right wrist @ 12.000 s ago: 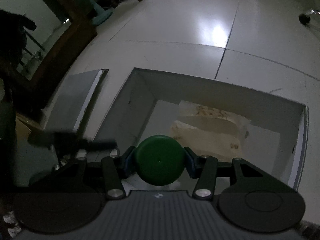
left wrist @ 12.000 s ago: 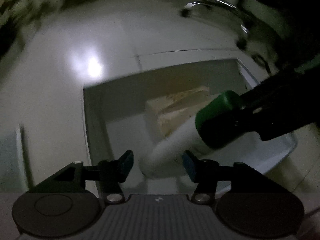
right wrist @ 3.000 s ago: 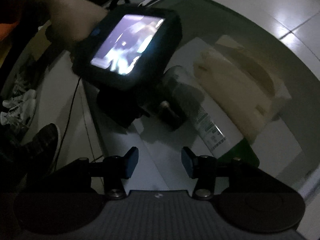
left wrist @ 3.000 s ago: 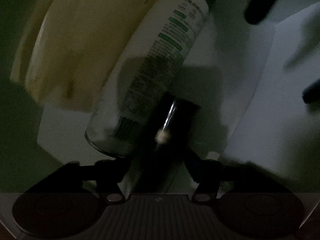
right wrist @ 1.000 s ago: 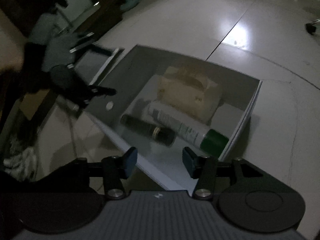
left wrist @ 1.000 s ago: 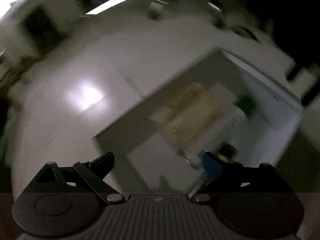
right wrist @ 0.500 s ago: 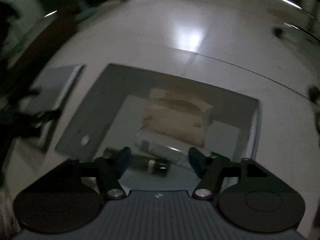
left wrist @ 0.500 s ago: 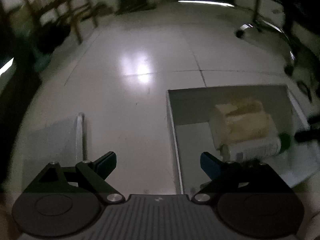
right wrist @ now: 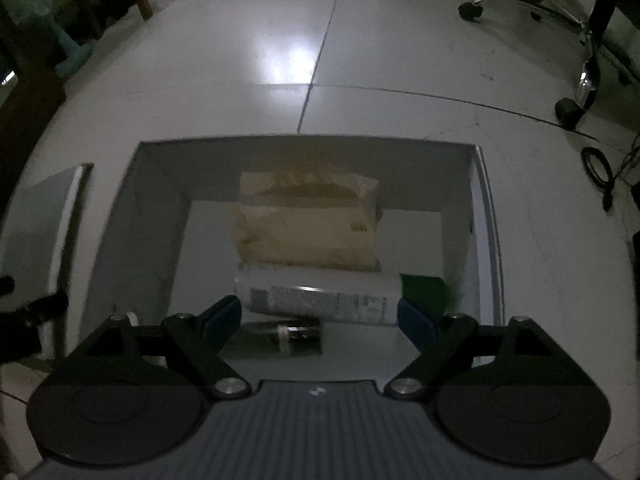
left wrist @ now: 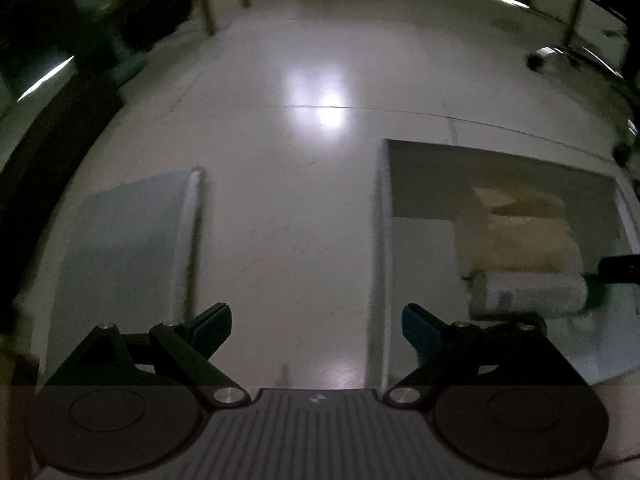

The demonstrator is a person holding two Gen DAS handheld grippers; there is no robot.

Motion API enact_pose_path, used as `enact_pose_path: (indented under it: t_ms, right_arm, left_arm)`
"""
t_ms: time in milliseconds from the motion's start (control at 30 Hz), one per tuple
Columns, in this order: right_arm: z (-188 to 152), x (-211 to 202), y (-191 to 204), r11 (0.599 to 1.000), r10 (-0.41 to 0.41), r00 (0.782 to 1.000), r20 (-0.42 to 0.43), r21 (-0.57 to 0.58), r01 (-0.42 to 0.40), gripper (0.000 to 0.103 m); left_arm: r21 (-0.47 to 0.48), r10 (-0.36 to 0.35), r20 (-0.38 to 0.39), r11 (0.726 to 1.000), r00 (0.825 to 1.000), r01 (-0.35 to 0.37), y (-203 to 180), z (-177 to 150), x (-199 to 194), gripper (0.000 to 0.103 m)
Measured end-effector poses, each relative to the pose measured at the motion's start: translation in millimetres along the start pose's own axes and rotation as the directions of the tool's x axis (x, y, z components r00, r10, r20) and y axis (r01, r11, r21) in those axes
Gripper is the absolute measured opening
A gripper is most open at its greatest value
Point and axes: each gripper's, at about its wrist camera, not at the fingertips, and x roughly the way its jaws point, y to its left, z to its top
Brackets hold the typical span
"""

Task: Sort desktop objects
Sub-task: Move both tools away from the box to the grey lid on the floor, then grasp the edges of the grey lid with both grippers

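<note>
Both tools empty, jaws spread wide. My right tool (right wrist: 319, 322) hangs over the near edge of the open white rectangular box (right wrist: 156, 216). Inside, ahead of that tool: tan crumpled paper bag (right wrist: 308, 224) farthest, white spray can with green cap (right wrist: 324, 298) nearer, small dark bottle (right wrist: 288, 334) nearest, almost between the fingertips. Can and bottle both lie flat, long axes crosswise to the tool, cap to its right. My left tool (left wrist: 317, 328) is over bare floor, box to its right, flat grey lid panel (left wrist: 124, 248) to its left. I judge the left is nearer the lid.
</note>
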Motion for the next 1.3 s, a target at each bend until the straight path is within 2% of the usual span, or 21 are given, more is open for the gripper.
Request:
enact_pose_path:
  t_ms: [67,200,400,500,633,667,733,833,1000,1133,1233,1300]
  right_arm:
    - [7,-2,10,0.999,0.011,1.0,0.01,-0.035,-0.01,0.088]
    - [24,-7,43,0.988,0.073,0.997,0.019,-0.135,-0.07,0.088]
    - [43,-13,107,0.948,0.171,0.985,-0.006,-0.272,-0.166,0.088]
    - [54,-11,138,0.921,0.206,0.978,-0.023,-0.332,-0.202,0.088]
    - [70,-6,182,0.869,0.249,0.966,-0.069,-0.424,-0.255,0.088]
    - [73,-4,194,0.854,0.253,0.964,-0.081,-0.449,-0.262,0.088]
    - [80,1,218,0.822,0.261,0.959,-0.106,-0.496,-0.279,0.088]
    - [87,9,254,0.764,0.263,0.952,-0.158,-0.568,-0.305,0.088]
    - [96,31,307,0.677,0.226,0.944,-0.24,-0.658,-0.33,0.088]
    - [103,52,342,0.626,0.203,0.937,-0.285,-0.698,-0.349,0.088]
    - [112,68,364,0.574,0.241,0.905,-0.35,-0.701,-0.424,0.088]
    - [118,82,379,0.511,0.266,0.879,-0.395,-0.715,-0.476,0.088]
  left_arm:
    - [-0.083,0.025,-0.005,0.996,1.0,-0.025,16,-4,-8,0.092]
    - [-0.19,0.088,-0.02,0.978,0.996,-0.09,49,-21,-17,0.092]
    - [-0.339,0.177,-0.061,0.922,0.982,-0.187,99,-49,-29,0.092]
    - [-0.44,0.221,-0.117,0.862,0.968,-0.25,131,-68,-25,0.092]
    - [-0.573,0.251,-0.221,0.748,0.942,-0.334,172,-90,-11,0.092]
    - [-0.588,0.256,-0.241,0.728,0.936,-0.351,179,-92,-8,0.092]
    - [-0.589,0.273,-0.28,0.708,0.921,-0.389,188,-95,-1,0.092]
    - [-0.621,0.265,-0.316,0.669,0.911,-0.41,202,-94,12,0.092]
    - [-0.671,0.235,-0.358,0.608,0.904,-0.424,216,-90,30,0.092]
    - [-0.731,0.202,-0.363,0.545,0.91,-0.412,224,-90,43,0.092]
    - [-0.764,0.177,-0.366,0.503,0.914,-0.404,230,-92,50,0.092]
    - [-0.779,0.166,-0.366,0.483,0.916,-0.399,233,-91,54,0.092]
